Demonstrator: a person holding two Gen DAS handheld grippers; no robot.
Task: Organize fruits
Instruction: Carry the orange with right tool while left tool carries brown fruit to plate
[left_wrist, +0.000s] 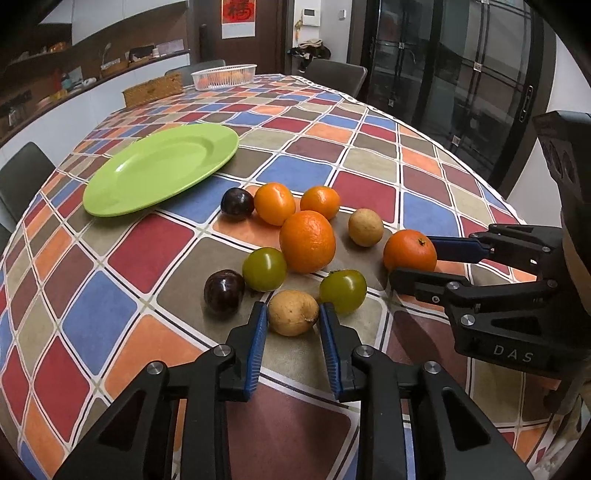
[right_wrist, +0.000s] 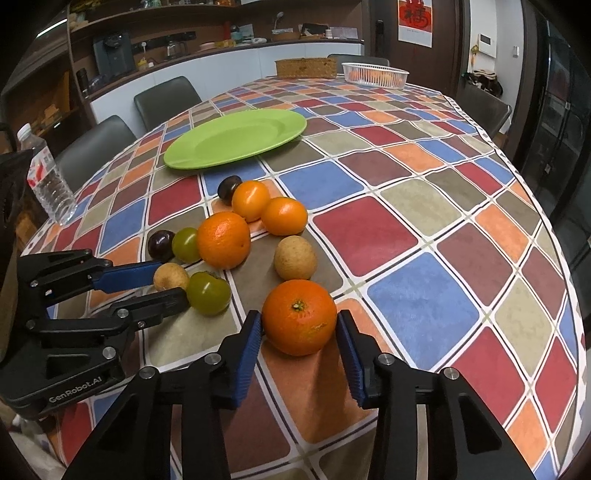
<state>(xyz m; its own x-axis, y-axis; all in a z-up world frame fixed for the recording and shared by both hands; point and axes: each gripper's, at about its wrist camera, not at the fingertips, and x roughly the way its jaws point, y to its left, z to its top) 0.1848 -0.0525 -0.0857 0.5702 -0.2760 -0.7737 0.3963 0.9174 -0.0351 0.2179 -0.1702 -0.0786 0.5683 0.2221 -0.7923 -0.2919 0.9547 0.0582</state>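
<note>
Several fruits lie in a cluster on the chequered tablecloth. My left gripper (left_wrist: 293, 314) is open, its blue pads either side of a tan fruit (left_wrist: 292, 312) that rests on the cloth. My right gripper (right_wrist: 300, 325) is open around an orange (right_wrist: 299, 316), pads close to it or just touching; the orange sits on the cloth. A big orange (left_wrist: 307, 240), two smaller oranges (left_wrist: 274, 203), two green fruits (left_wrist: 264, 268), two dark plums (left_wrist: 224, 292) and another tan fruit (left_wrist: 365, 226) lie between. The empty green plate (left_wrist: 162, 166) sits beyond the cluster.
A white basket (left_wrist: 224, 76) holding orange fruit and a wicker box (left_wrist: 153, 91) stand at the table's far end. A water bottle (right_wrist: 48, 181) stands at the left edge in the right wrist view. Chairs (right_wrist: 166, 99) ring the table.
</note>
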